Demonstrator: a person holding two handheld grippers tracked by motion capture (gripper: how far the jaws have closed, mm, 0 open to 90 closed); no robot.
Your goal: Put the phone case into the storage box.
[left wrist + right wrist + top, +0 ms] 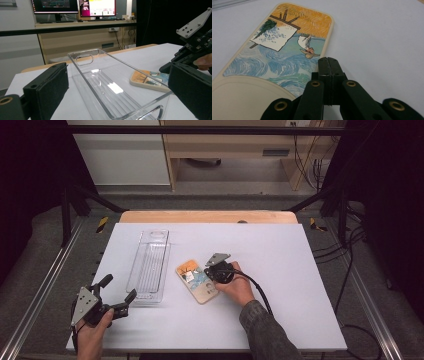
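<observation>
On white table, painted rounded phone case (197,280), ribbed clear plastic tray (149,265).

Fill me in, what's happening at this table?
A person works at a white table with a hand-held gripper in each hand. The right hand-held gripper has its jaws shut with nothing between them, its tip over the edge of a phone case printed with a painting, which lies flat. The left hand-held gripper sits open near the close end of a clear plastic tray, which lies just left of the case.
</observation>
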